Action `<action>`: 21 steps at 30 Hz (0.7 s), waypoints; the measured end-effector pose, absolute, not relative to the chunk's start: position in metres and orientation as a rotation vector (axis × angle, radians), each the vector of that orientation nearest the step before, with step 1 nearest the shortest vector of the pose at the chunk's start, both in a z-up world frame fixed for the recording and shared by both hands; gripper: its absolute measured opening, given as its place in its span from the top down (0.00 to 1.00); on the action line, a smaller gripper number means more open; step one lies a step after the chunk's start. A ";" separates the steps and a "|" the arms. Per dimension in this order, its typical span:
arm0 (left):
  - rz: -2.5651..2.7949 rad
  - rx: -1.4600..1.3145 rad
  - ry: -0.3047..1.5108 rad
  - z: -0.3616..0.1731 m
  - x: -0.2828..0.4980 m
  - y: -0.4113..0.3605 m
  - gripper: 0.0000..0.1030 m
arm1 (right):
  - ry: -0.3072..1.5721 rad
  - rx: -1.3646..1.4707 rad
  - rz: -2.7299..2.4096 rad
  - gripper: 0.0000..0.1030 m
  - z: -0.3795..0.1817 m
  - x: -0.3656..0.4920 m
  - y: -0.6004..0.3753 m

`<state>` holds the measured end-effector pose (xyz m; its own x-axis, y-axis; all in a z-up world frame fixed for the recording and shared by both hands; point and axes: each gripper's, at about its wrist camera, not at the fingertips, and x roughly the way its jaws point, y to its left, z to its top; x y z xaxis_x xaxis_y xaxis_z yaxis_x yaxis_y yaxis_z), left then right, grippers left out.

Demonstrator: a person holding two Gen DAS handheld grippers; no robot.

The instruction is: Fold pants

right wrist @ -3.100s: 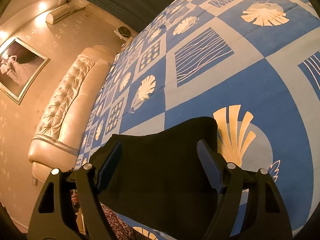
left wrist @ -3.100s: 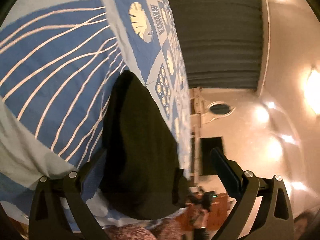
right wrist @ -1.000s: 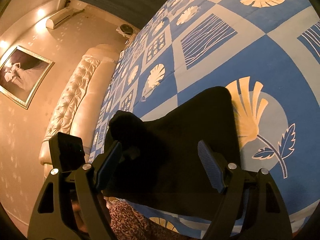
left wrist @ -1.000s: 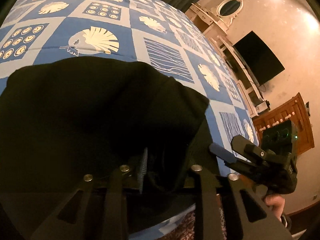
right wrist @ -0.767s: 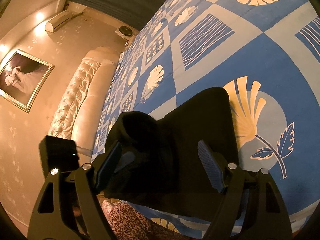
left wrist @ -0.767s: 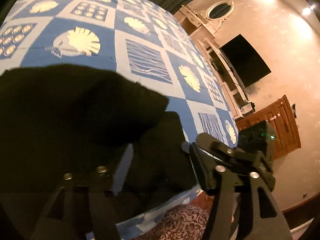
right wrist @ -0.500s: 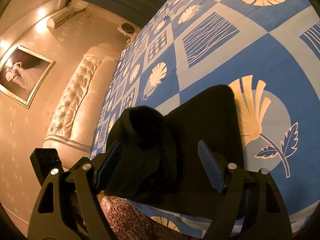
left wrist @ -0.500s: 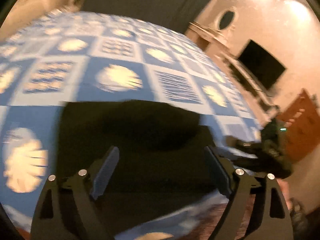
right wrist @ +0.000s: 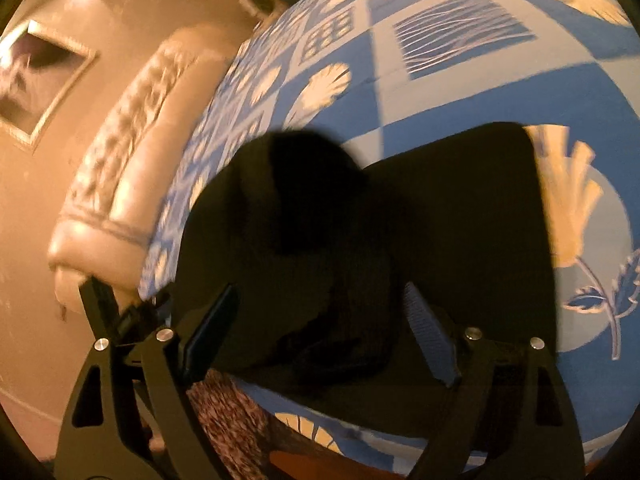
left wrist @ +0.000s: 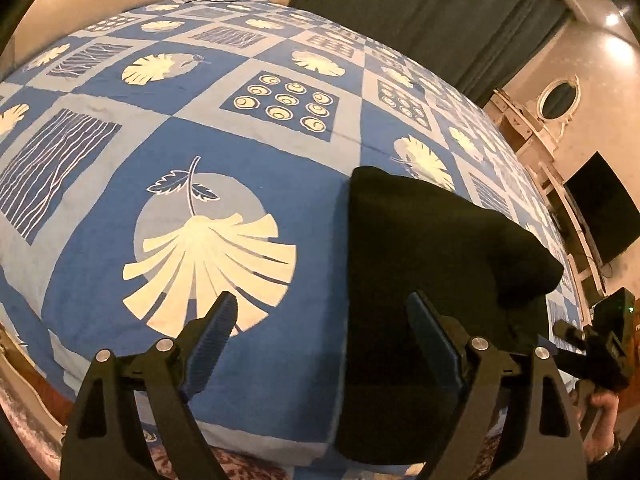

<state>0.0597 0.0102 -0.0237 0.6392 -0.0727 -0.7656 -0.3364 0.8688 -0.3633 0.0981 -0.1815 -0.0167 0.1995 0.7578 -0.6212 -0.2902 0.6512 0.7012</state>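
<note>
A wide bed (left wrist: 280,152) is filling most of both views, and its blue patchwork cover with pale shells, leaves and wavy lines is lying flat. A padded cream headboard (right wrist: 132,168) is standing along the far side of the bed in the right wrist view, with a framed picture (right wrist: 40,80) hanging on the wall behind it; this view is blurred. Dark curtains (left wrist: 420,12) are hanging beyond the bed in the left wrist view, and a black television (left wrist: 600,208) and an oval mirror (left wrist: 560,100) are showing by the wall to the right.

The black pants (left wrist: 420,260) are lying on the bed near its close edge, folded to a thick dark block, and one rounded fold is bulging up on the top (right wrist: 304,184). How many layers are lying there I cannot tell.

The left gripper (left wrist: 320,328) is hanging above the bed edge with its fingers spread wide and nothing between them; the left finger is over the large leaf print, the right finger (left wrist: 436,340) is over the pants. The right gripper (right wrist: 320,320) is hovering over the pants with fingers also spread apart and pinching nothing. It is also showing at the right edge of the left wrist view (left wrist: 600,344), just beside the pants, with a hand (left wrist: 600,420) under it.
</note>
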 end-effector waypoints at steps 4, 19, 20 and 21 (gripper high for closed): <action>0.153 -0.545 0.891 -0.032 0.060 0.014 0.17 | 1.201 0.431 0.804 0.36 -0.019 0.095 -0.156; 0.132 -0.583 0.909 -0.036 0.057 0.011 0.17 | 1.133 0.438 0.744 0.87 0.001 0.088 -0.175; 0.129 -0.583 0.911 -0.036 0.057 0.010 0.17 | 1.126 0.436 0.741 0.87 0.003 0.087 -0.178; 0.127 -0.582 0.913 -0.036 0.057 0.009 0.17 | 1.116 0.435 0.736 0.87 0.006 0.087 -0.184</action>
